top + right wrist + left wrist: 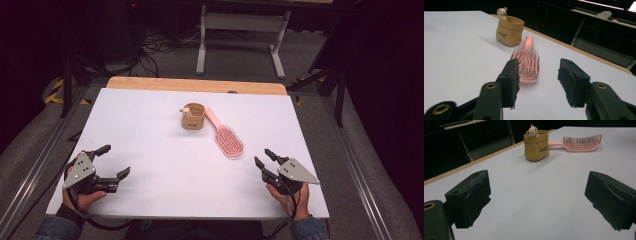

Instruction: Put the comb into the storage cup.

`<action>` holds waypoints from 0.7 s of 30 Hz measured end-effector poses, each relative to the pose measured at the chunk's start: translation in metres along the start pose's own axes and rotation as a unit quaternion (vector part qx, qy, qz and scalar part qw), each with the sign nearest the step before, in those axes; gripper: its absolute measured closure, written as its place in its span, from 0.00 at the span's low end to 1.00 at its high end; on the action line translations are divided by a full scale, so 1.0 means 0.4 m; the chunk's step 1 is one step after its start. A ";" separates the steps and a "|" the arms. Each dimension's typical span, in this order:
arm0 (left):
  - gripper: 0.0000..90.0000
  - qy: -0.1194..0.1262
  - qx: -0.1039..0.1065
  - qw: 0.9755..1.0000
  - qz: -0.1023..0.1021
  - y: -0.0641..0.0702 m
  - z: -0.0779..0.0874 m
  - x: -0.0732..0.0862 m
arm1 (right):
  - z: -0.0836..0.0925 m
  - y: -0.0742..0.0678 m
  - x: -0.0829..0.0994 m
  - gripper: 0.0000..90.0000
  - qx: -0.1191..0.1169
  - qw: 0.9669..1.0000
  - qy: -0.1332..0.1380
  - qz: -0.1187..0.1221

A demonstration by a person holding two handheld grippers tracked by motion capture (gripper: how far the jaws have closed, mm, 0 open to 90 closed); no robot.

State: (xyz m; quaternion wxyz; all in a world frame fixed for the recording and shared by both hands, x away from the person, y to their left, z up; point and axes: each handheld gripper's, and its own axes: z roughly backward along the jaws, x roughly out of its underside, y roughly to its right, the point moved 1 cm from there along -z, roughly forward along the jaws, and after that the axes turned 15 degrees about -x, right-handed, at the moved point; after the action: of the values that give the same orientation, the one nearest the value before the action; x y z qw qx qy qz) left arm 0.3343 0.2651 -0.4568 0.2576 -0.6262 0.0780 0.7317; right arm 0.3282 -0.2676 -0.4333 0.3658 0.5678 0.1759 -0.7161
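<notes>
A tan pouch-shaped holder with a small bear figure on its rim stands upright mid-table. Beside it, on the right, a pink hairbrush lies bristles up, handle toward the holder. My left gripper rests at the table's near left, jaws wide open and empty. Near the front right, my right gripper is open more narrowly, empty, and points at the brush head just ahead of it.
The white table top has a wooden strip along its far edge. Beyond it stand a white metal frame and cables on the floor. Metal rails run along both sides.
</notes>
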 end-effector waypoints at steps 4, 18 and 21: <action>0.08 -0.007 -0.001 1.000 -0.001 -0.001 -0.003 0.004 | -0.005 0.033 -0.015 0.90 -0.014 1.000 0.002 -0.002; 0.09 -0.015 0.011 1.000 -0.008 0.014 -0.011 0.010 | -0.190 0.193 -0.109 1.00 -0.075 0.992 -0.094 0.026; 0.09 -0.014 0.010 1.000 -0.005 0.009 -0.004 0.013 | -0.228 0.207 -0.127 1.00 -0.091 0.990 -0.104 0.031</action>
State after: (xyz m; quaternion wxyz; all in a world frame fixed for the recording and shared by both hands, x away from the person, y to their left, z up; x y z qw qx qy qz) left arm 0.3337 0.2629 -0.4629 0.2682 -0.6137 0.0784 0.7384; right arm 0.4550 -0.2458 -0.3986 0.4541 0.4601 0.1840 -0.7405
